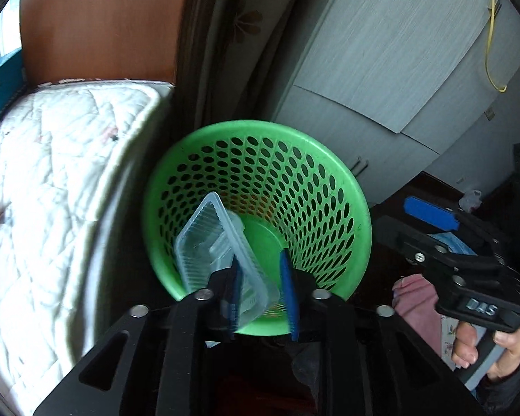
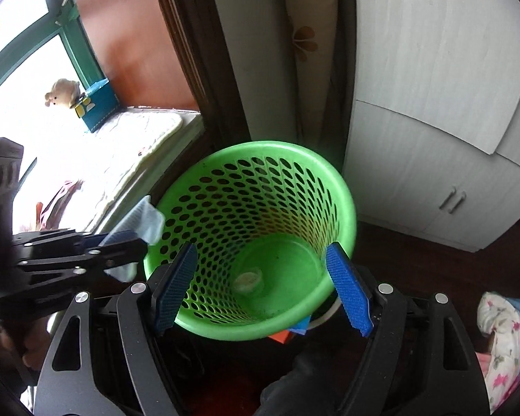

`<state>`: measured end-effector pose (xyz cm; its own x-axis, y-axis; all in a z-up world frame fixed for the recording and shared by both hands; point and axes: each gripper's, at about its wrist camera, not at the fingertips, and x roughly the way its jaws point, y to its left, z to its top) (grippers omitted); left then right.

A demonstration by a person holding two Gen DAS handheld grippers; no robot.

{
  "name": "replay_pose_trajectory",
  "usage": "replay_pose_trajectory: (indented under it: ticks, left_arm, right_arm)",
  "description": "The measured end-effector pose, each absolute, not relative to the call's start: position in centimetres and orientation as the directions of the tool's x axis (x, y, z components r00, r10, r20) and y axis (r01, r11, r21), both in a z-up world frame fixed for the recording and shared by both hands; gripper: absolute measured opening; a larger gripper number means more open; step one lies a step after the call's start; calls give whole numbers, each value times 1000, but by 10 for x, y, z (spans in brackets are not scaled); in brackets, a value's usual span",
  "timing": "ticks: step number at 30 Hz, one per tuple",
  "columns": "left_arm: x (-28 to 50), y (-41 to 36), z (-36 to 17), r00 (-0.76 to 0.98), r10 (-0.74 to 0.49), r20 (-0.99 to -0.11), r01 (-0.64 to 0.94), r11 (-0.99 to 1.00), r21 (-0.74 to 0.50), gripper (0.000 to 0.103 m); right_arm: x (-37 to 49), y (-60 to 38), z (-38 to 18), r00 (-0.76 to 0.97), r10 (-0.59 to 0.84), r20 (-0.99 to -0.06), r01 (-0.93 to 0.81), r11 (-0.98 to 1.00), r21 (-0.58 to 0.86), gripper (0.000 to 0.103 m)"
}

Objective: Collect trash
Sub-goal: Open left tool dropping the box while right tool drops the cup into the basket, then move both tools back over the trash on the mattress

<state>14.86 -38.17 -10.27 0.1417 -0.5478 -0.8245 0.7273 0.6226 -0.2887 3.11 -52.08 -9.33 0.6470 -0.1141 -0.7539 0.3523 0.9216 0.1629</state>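
While the left gripper [image 1: 260,291] tilts down over the green basket [image 1: 358,208], a clear plastic tray [image 1: 211,242] stands between its slightly parted pads, over the rim. Right gripper [image 2: 260,289] hangs spread wide, empty, straddling the basket's near rim.

Left wrist view sits on the left gripper [image 1: 260,287], looks steeply down along its fingers into the green basket [image 1: 343,180], close above the rim; bed [image 1: 62,159] left of basket, wardrobe [image 1: 381,69] behind it, right gripper [image 1: 440,228] at basket's right. Right wrist view rides the right gripper [image 2: 260,284], also tilted down into the basket [image 2: 343,187], near, from further right; left gripper [image 2: 128,242] enters left of basket. Both share basket, bed [image 2: 128,145], wardrobe [image 2: 433,104].
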Motion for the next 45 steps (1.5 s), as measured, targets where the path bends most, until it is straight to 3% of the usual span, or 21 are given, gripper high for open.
replay_pose_trajectory:
  ticks: [1, 9, 20, 29, 30, 41, 44, 45]
  left_arm:
    - [147, -382, -104, 142, -547, -825, 725, 625, -290, 37]
    - [143, -372, -102, 148, -577, -803, 726, 616, -308, 46]
    - [131, -296, -77, 275, -563, -780, 651, 706, -281, 47]
    - [120, -206, -54, 464, -451, -762, 527, 832, -172, 47]
    - [120, -194, -52, 487, -434, -758, 503, 849, -162, 51]
    - [126, -58, -38, 651, -208, -730, 201, 975, -98, 51]
    - [131, -24, -42, 663, -140, -735, 110, 990, -88, 65]
    - [133, -16, -45, 662, -130, -738, 92, 991, -92, 65]
  right_arm:
    - [29, -522, -92, 648, -114, -753, 353, 921, 165, 76]
    - [25, -516, -88, 664, -103, -741, 343, 922, 179, 76]
    - [28, -483, -75, 688, -65, -723, 278, 944, 179, 80]
    - [46, -434, -64, 706, -4, -709, 186, 966, 180, 81]
    - [48, -428, -63, 707, 4, -707, 174, 968, 180, 82]
    - [74, -360, -57, 707, 89, -702, 49, 984, 174, 82]
    - [79, -344, -55, 706, 110, -700, 18, 985, 172, 82]
    - [81, -338, -54, 705, 117, -700, 6, 985, 171, 82]
